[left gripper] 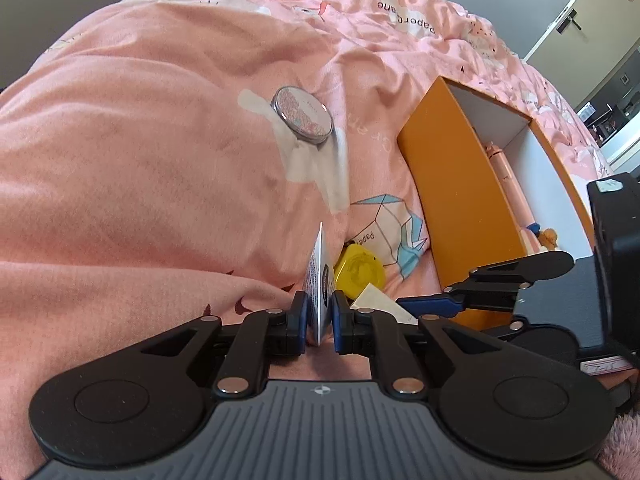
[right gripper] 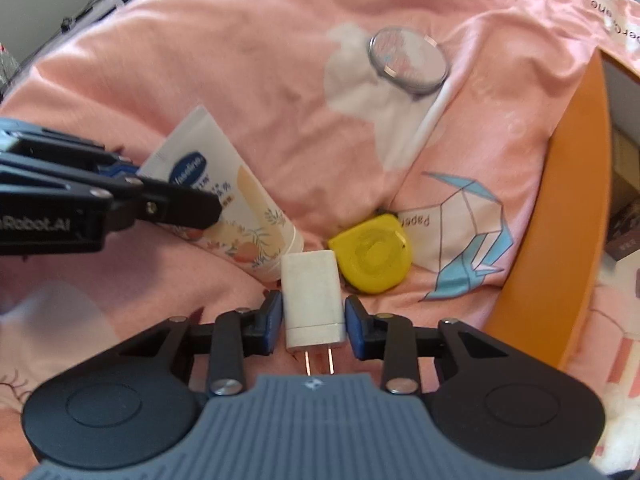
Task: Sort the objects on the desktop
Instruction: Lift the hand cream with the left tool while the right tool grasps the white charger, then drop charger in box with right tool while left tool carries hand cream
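My left gripper (left gripper: 319, 304) is shut on a white Vaseline hand-cream tube (left gripper: 320, 276), seen edge-on between its blue pads. In the right wrist view that tube (right gripper: 244, 208) slants over the pink quilt, with the left gripper (right gripper: 212, 210) clamped on its middle. My right gripper (right gripper: 314, 316) has a white plug charger (right gripper: 312, 300) between its pads. Both pads lie against the charger's sides, and its prongs point back at the camera. A yellow tape measure (right gripper: 372, 256) lies just beyond the charger on the right.
A round patterned compact (right gripper: 408, 60) and a thin white stick (right gripper: 432, 120) lie further up the pink quilt (right gripper: 260, 60). An open orange box (left gripper: 452, 184) stands to the right, with a pink item (left gripper: 504, 168) and a small figure (left gripper: 546, 236) inside.
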